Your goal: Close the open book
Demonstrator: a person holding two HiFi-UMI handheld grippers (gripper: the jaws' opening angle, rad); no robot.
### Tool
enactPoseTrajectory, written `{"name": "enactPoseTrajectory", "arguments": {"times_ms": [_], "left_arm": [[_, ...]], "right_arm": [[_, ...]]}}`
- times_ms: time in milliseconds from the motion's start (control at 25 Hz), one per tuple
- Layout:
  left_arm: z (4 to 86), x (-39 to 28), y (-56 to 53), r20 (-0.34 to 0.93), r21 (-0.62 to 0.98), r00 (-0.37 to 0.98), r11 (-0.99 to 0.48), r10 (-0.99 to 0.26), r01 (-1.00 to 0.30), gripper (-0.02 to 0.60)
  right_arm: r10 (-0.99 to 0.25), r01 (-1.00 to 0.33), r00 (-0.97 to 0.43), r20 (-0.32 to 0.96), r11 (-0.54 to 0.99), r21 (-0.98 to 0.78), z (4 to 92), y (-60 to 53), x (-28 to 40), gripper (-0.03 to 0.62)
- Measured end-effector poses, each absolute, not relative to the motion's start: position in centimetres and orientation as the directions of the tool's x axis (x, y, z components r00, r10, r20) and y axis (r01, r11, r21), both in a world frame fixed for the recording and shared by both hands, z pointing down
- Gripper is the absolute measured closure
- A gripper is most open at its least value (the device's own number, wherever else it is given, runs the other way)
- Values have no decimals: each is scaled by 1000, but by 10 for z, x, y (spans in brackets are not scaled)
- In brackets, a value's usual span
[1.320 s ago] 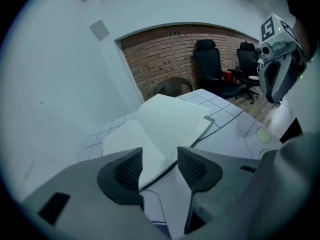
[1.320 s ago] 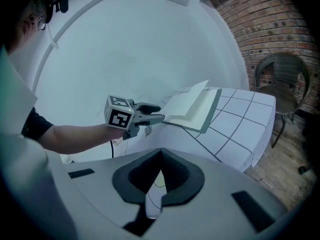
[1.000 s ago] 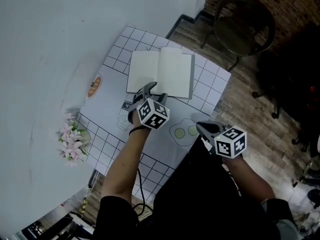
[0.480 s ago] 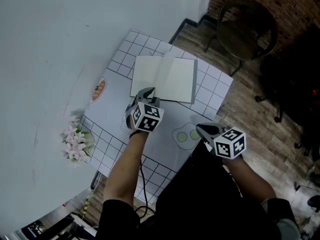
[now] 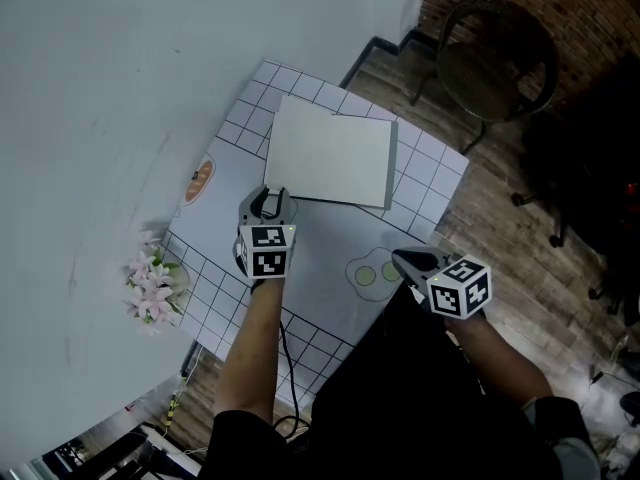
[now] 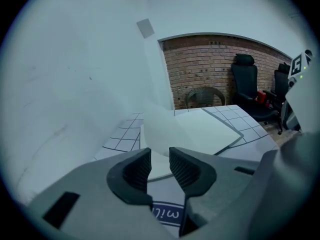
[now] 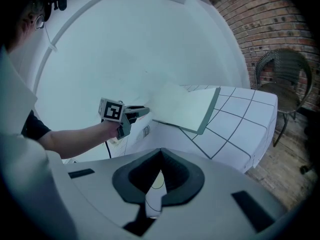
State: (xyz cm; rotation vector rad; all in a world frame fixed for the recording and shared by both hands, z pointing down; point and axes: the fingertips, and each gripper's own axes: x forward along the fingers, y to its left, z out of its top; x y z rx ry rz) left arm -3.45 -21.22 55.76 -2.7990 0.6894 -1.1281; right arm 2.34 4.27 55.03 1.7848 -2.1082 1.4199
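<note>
The book [image 5: 330, 153] lies shut on the checked tablecloth, a plain pale cover facing up, and shows too in the left gripper view [image 6: 210, 131] and the right gripper view [image 7: 185, 106]. My left gripper [image 5: 268, 205] hovers just short of the book's near left corner, apart from it. Its jaws [image 6: 160, 166] stand a little apart with nothing between them, and they have just been opening. My right gripper [image 5: 400, 259] hangs at the table's near right edge, shut and empty, its tips meeting [image 7: 160, 156].
The small table [image 5: 420, 183] stands against a white wall. Pink flowers [image 5: 150, 283] sit at its left corner, and an orange round print [image 5: 198, 178] and a fried-egg print [image 5: 375, 273] mark the cloth. A wicker chair [image 5: 490, 48] stands beyond on the wood floor.
The book was open and now lies closed under its cover. My left gripper drew back from the book toward the left and rolled. The right gripper stayed put.
</note>
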Motion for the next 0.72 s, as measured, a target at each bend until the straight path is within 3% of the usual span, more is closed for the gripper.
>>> {"name": "enactPoseTrajectory", "arguments": {"times_ms": [160, 280, 400, 560, 720], "left_arm": [[552, -37, -188, 652, -230, 633, -904, -418, -360, 424], [559, -17, -151, 694, -279, 639, -942, -331, -186, 353], [566, 2, -131, 733, -362, 613, -932, -297, -19, 339], [557, 14, -130, 729, -383, 617, -924, -296, 9, 334], [580, 24, -106, 808, -436, 544, -853, -229, 288, 334]], "right_arm": [[-760, -793, -339, 554, -86, -603, 555, 44, 25, 595], [-764, -790, -340, 549, -85, -607, 555, 40, 25, 595], [-766, -789, -343, 544, -79, -609, 553, 38, 24, 595], [-764, -789, -336, 551, -91, -608, 554, 43, 27, 595], [-765, -791, -317, 561, -113, -601, 557, 50, 36, 595]]}}
